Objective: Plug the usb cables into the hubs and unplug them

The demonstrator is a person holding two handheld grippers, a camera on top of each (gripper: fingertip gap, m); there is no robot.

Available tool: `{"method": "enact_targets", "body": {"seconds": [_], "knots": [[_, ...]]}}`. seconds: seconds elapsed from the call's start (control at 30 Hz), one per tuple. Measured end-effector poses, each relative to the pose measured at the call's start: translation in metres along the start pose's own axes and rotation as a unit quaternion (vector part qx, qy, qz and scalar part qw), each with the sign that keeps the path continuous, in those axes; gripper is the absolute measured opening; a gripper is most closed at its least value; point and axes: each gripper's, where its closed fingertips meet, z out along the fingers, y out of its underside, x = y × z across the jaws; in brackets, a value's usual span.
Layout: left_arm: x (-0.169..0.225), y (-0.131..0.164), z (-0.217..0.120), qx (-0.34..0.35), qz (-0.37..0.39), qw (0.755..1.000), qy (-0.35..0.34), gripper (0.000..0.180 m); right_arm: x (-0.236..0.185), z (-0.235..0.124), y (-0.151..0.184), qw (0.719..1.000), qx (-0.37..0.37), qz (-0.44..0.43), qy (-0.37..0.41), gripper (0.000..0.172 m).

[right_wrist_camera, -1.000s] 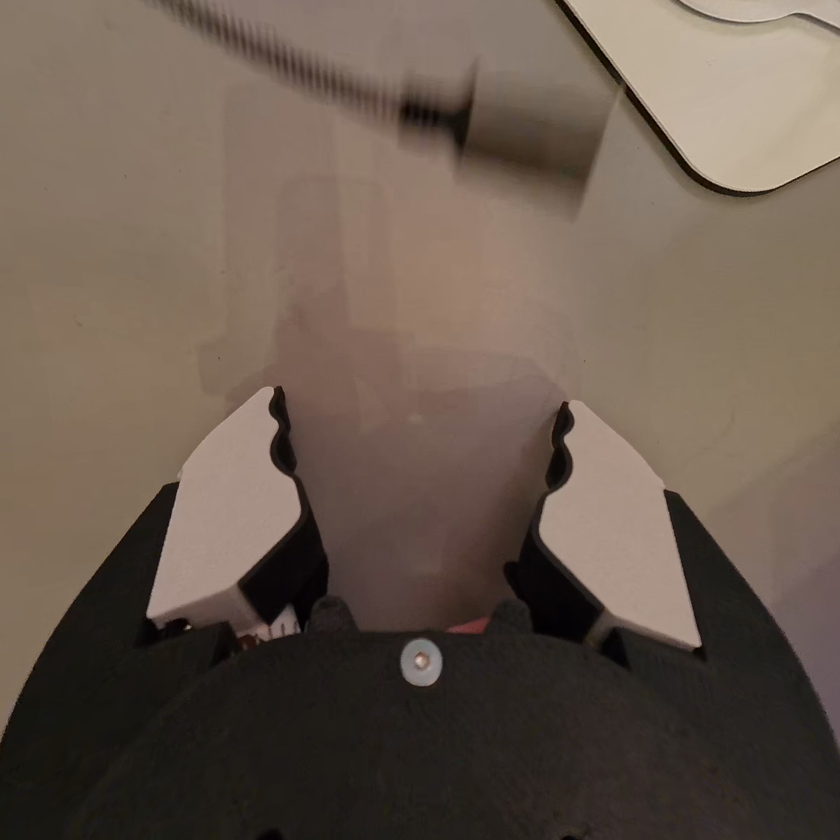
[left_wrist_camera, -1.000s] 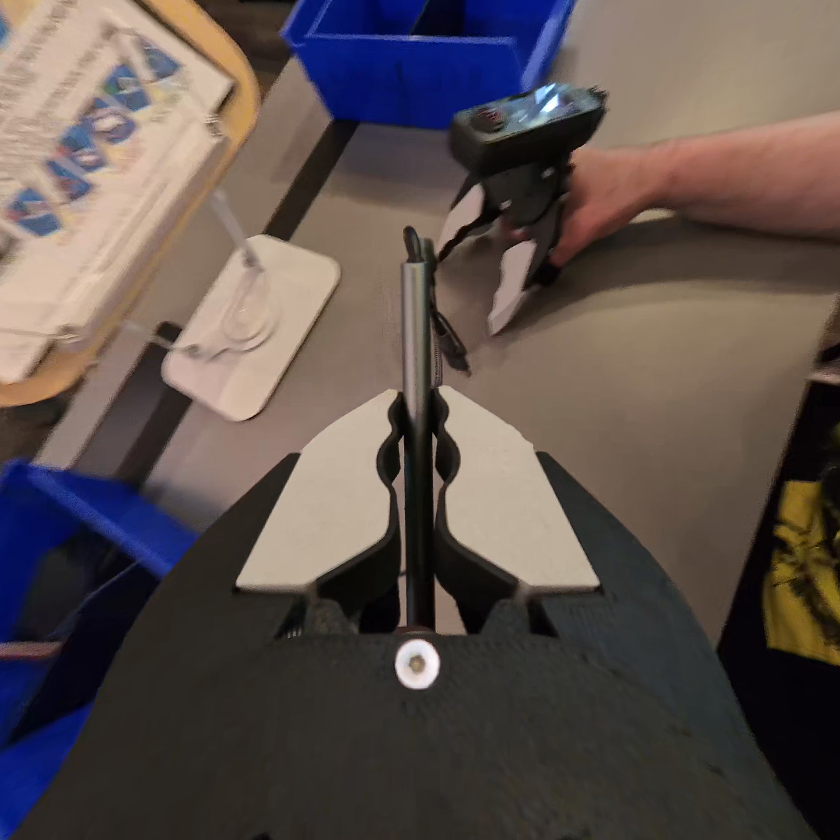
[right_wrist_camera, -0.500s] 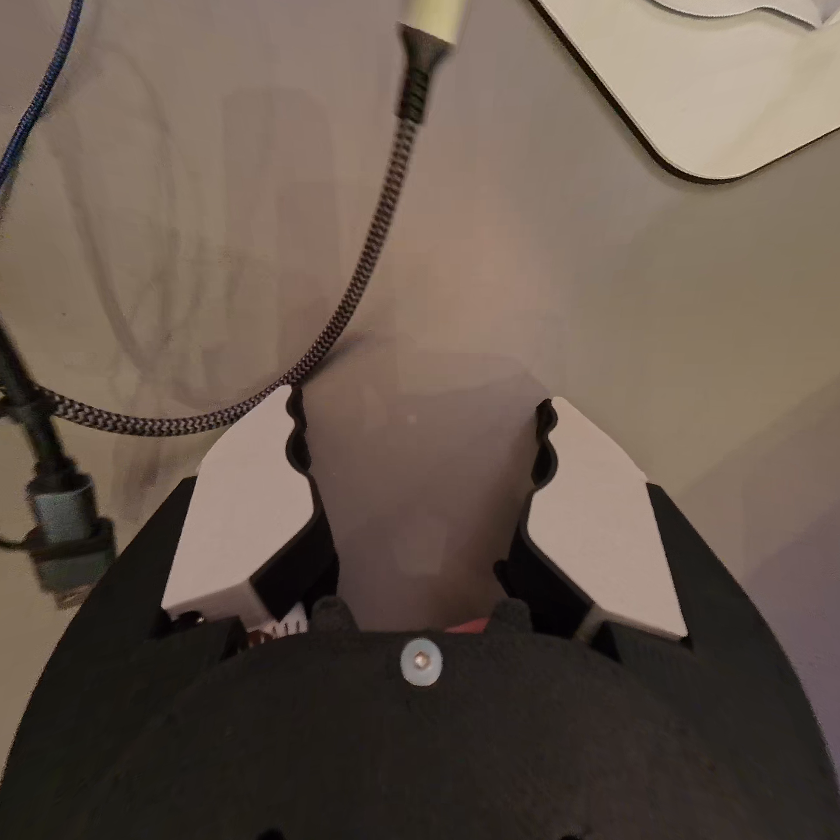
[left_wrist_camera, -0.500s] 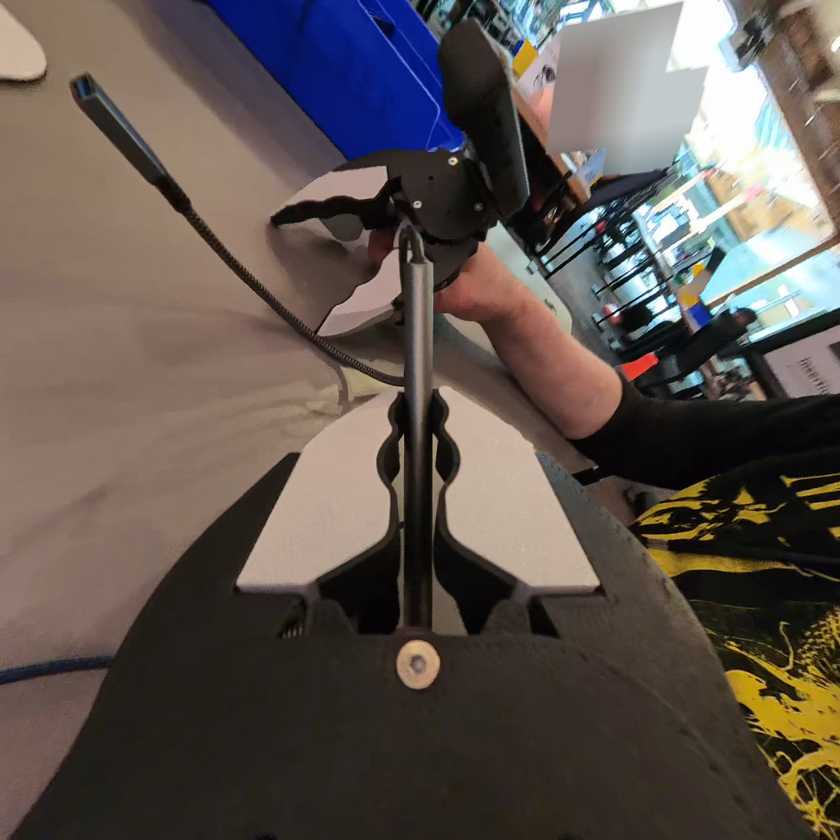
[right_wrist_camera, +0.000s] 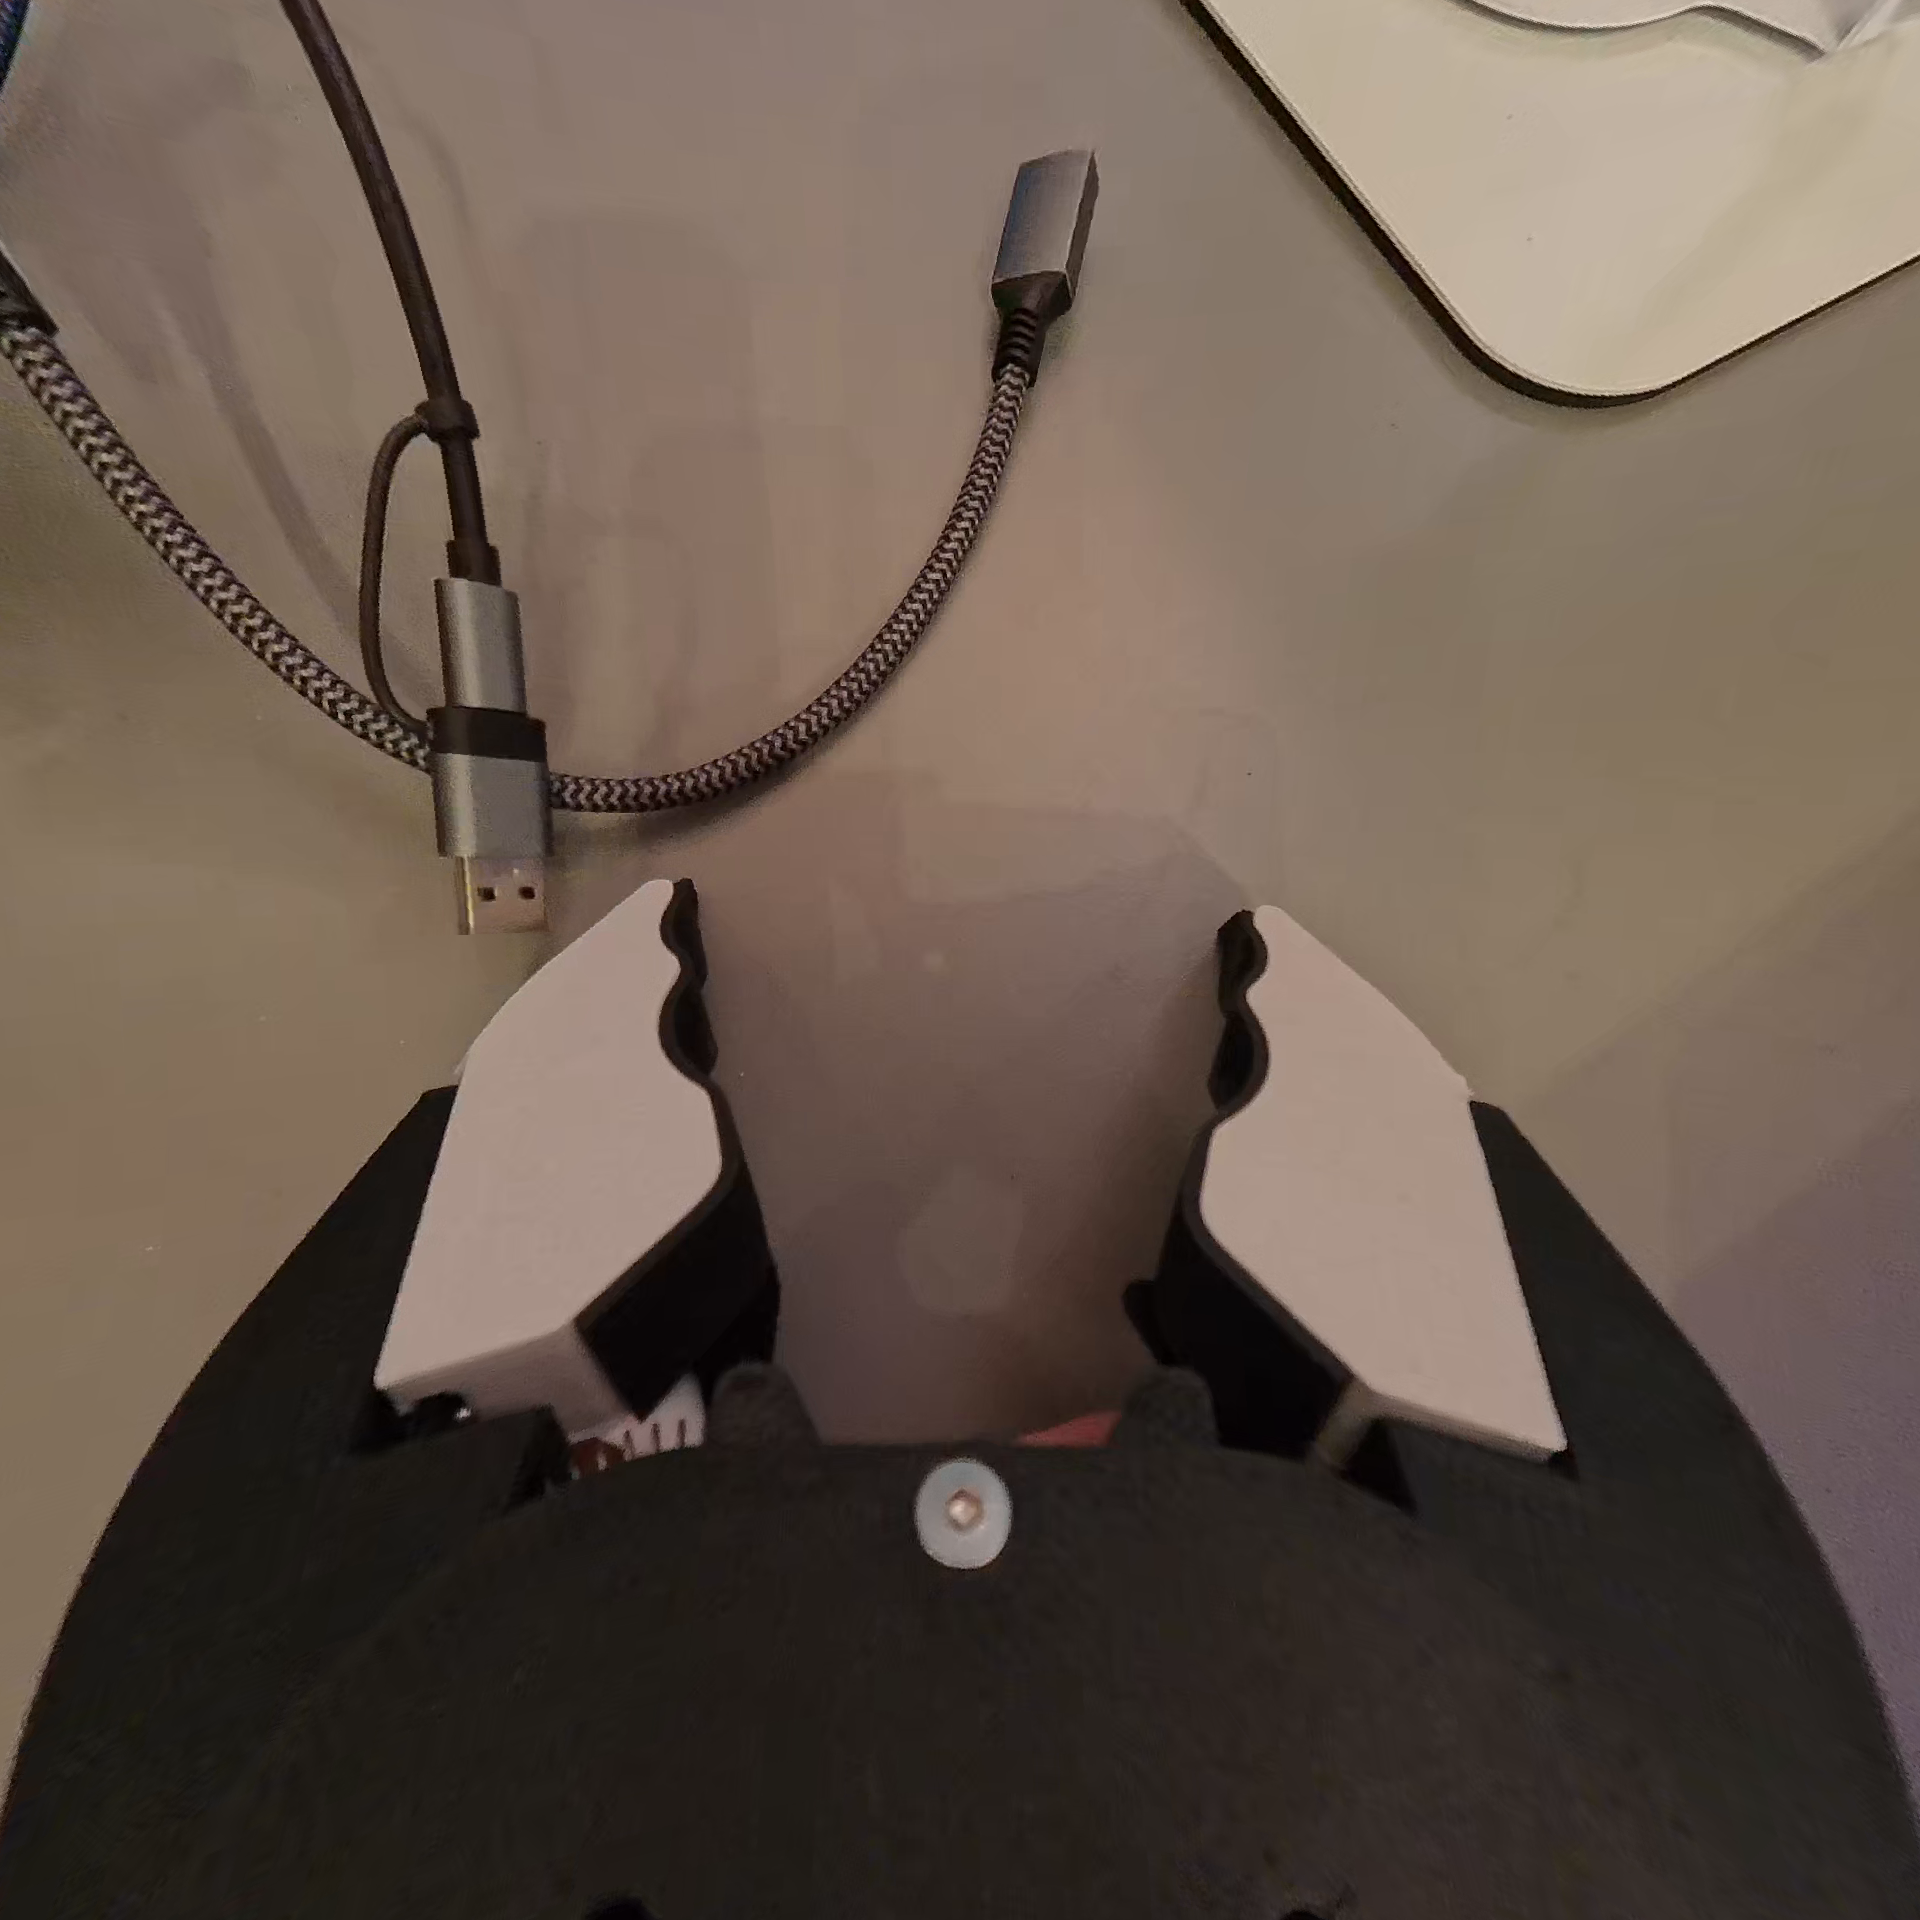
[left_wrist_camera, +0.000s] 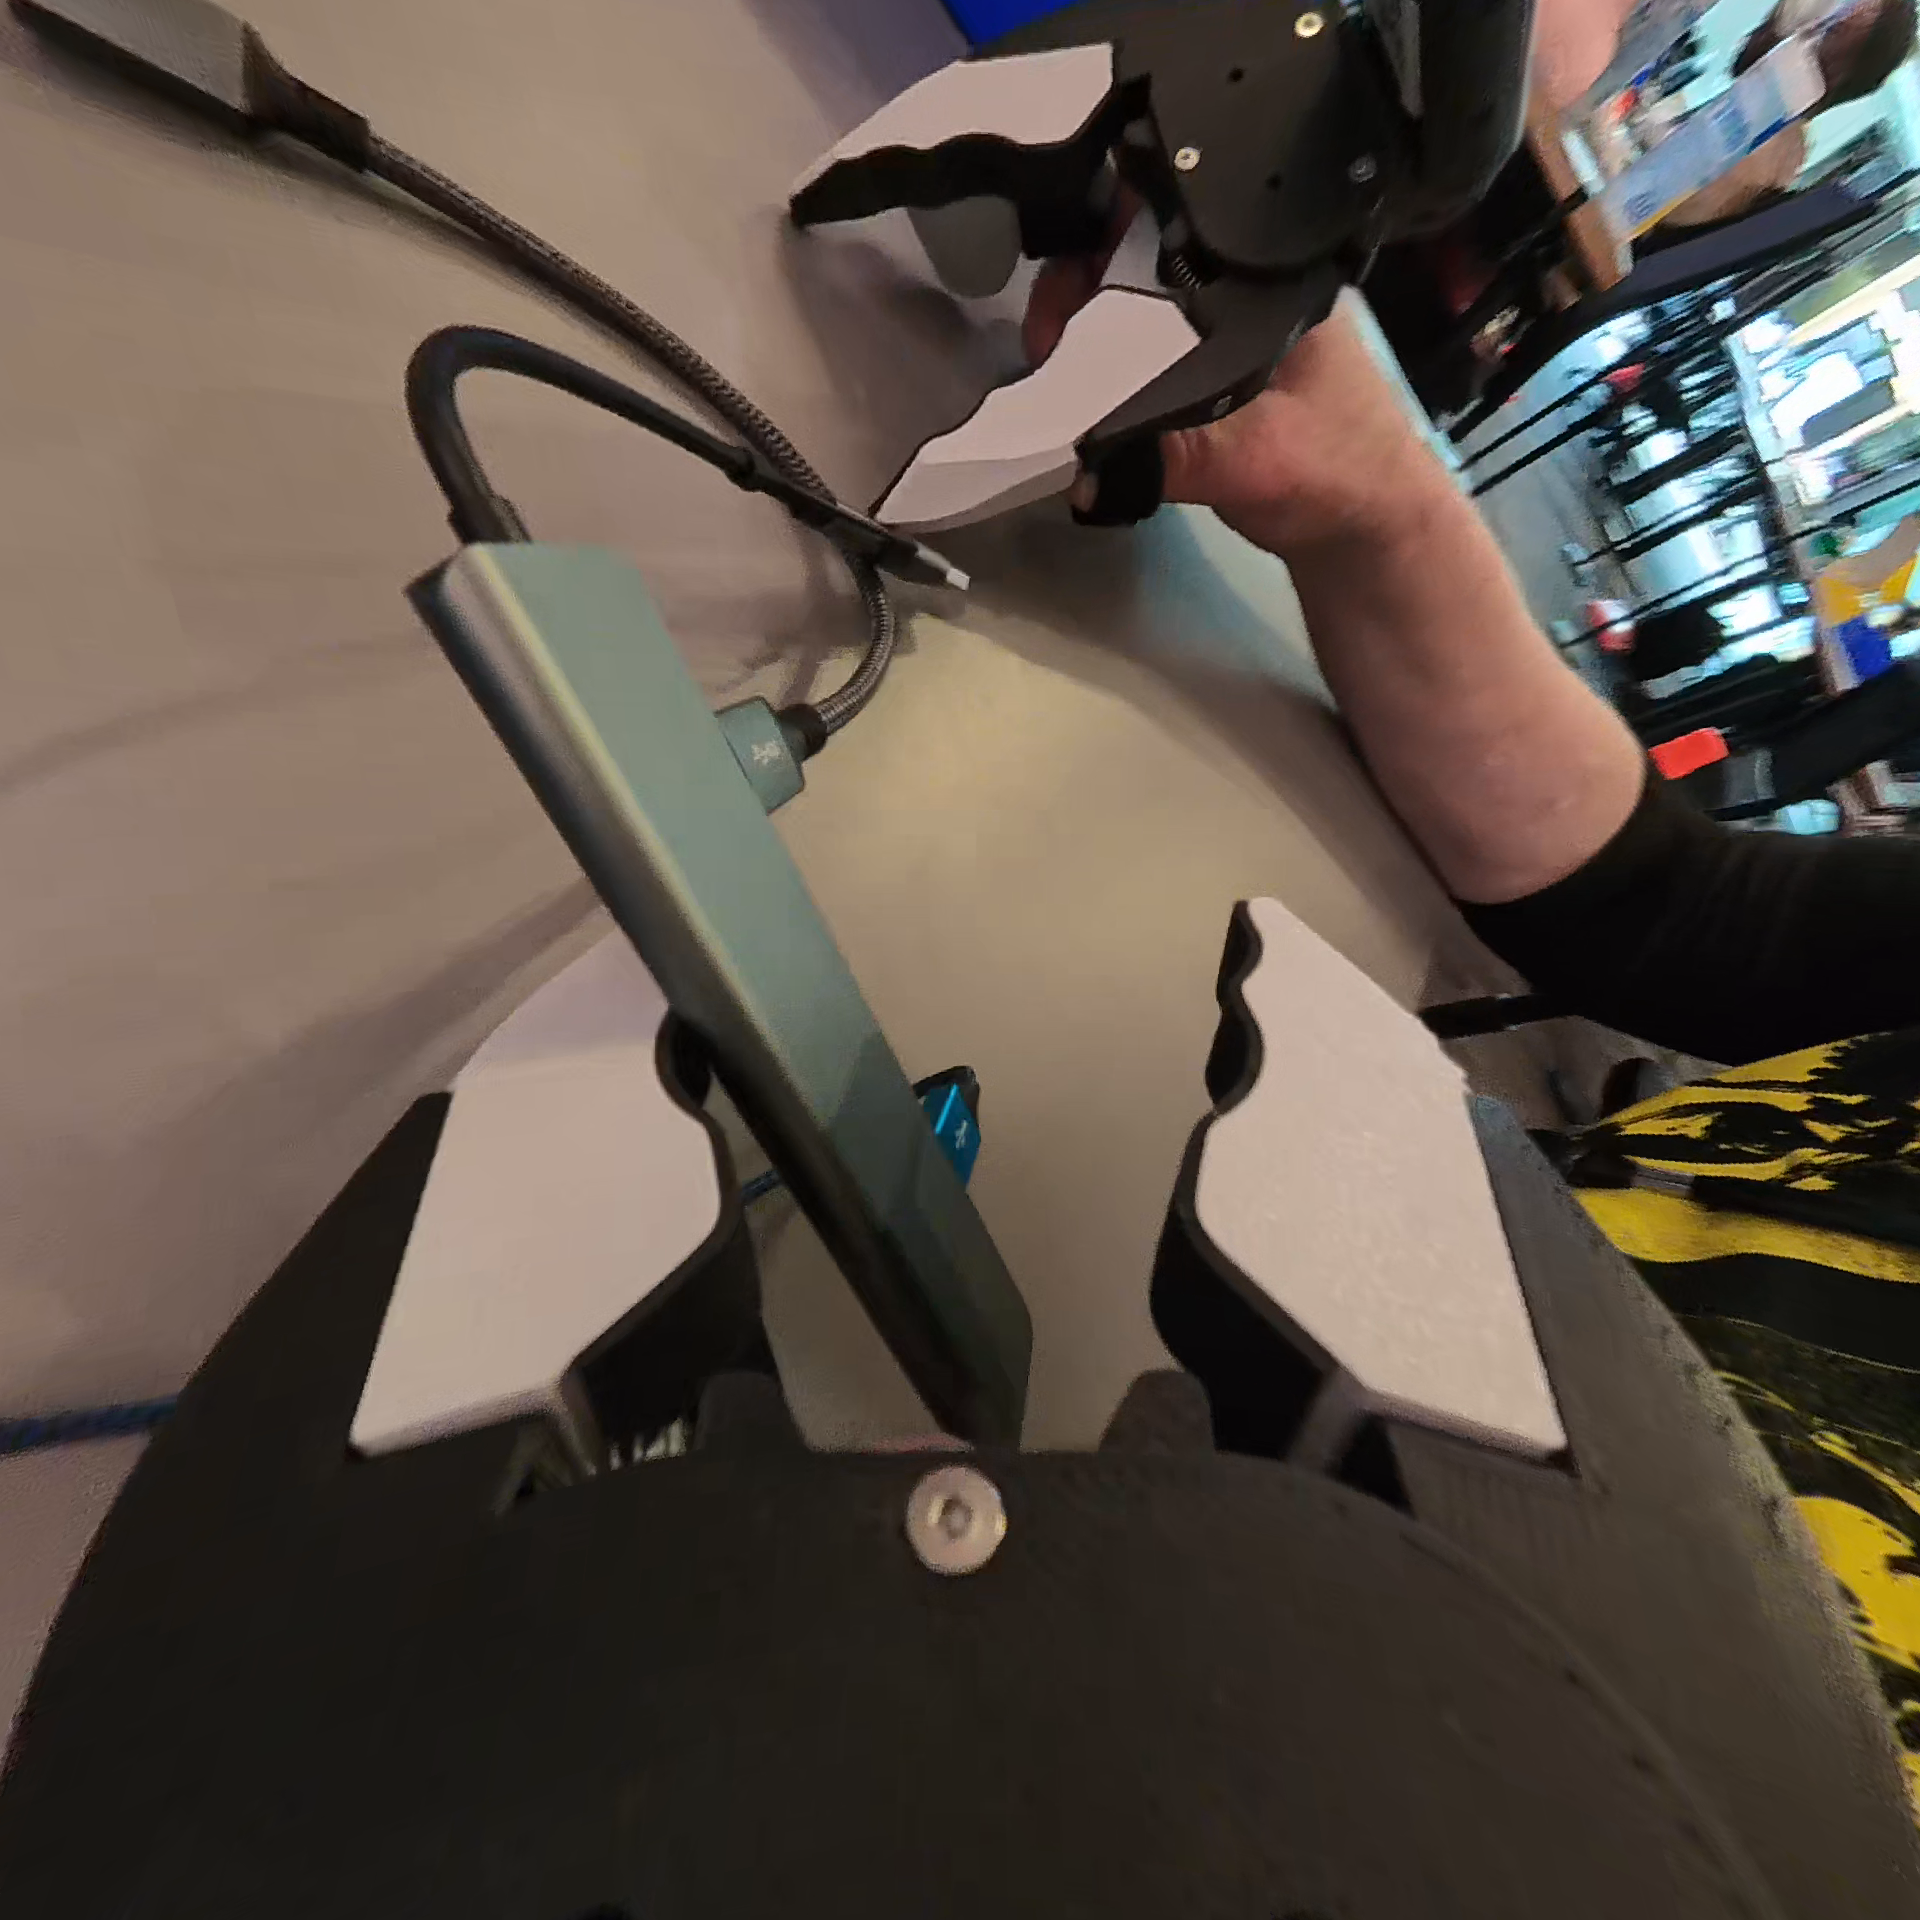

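Left wrist view, nearest: we see the left gripper (left_wrist_camera: 961, 977) with its jaws spread wide. Half a second ago they pinched the hub (left_wrist_camera: 665, 831) edge-on; now the grey hub leans between them, against the left finger (left_wrist_camera: 582, 1226), with a clear gap to the right finger (left_wrist_camera: 1340, 1143). We judge it released, not held. A blue plug (left_wrist_camera: 954, 1127) sits in the hub's near side and a grey plug (left_wrist_camera: 769, 753) farther along it; the braided cable (left_wrist_camera: 623, 312) from the grey plug runs off over the table (left_wrist_camera: 1039, 831) to a grey socket end (left_wrist_camera: 156, 42) at the far left. The hub's own black lead (left_wrist_camera: 468, 353) loops round to a loose connector (left_wrist_camera: 925, 566).

Beyond, the right gripper (left_wrist_camera: 935, 343) hovers over the table, jaws apart, just beside that connector.

Right wrist view: we see the right gripper (right_wrist_camera: 961, 925) spread with nothing between its fingers, only slightly narrower than a second ago. The lead's connector (right_wrist_camera: 488, 769) lies just beside its left finger (right_wrist_camera: 582, 1122), crossing the braided cable (right_wrist_camera: 914, 582), whose socket end (right_wrist_camera: 1044, 229) lies farther off, near a white base (right_wrist_camera: 1558, 208).

For the task, we judge the hub freshly let go with two cables plugged in; unplugging is not yet begun.
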Motion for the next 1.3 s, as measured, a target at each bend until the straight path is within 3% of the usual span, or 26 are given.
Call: {"method": "enact_targets", "body": {"seconds": [0.13,0.33,0.5,0.6,0.7,0.77,0.87,0.93,0.97,1.3], "knots": [[-0.007,-0.008,-0.028,0.0,0.053,0.996,-0.075,0.097,0.0,0.0,0.0,1.0,0.0,0.0,0.0,0.094],[-0.018,-0.064,-0.096,0.034,0.125,0.975,-0.18,0.087,0.0,0.0,0.0,1.0,0.0,0.0,0.0,0.094],[-0.081,-0.133,-0.152,0.048,0.149,0.926,-0.343,0.08,0.0,0.0,0.0,1.0,0.0,0.0,0.0,0.094],[-0.149,-0.149,-0.176,-0.023,0.13,0.886,-0.444,0.078,0.0,0.0,0.0,1.0,0.0,0.0,0.0,0.094],[-0.2,-0.141,-0.179,-0.098,0.075,0.877,-0.465,0.083,0.0,0.0,0.0,1.0,0.0,0.0,0.0,0.094],[-0.218,-0.137,-0.177,-0.126,0.058,0.875,-0.464,0.076,0.0,0.0,0.0,1.0,0.0,0.0,0.0,0.094],[-0.232,-0.132,-0.175,-0.146,0.047,0.88,-0.45,0.045,0.0,0.0,0.0,1.0,0.0,0.0,0.0,0.094],[-0.231,-0.131,-0.17,-0.144,0.044,0.893,-0.424,0.019,0.0,0.0,0.0,1.0,0.0,0.0,0.0,0.094],[-0.231,-0.131,-0.169,-0.139,0.043,0.897,-0.417,0.015,0.0,0.0,0.0,1.0,0.0,0.0,0.0,0.094],[-0.213,-0.161,-0.193,-0.045,0.107,0.888,-0.445,0.002,0.0,0.0,0.0,1.0,0.0,0.0,0.0,0.094]]}}
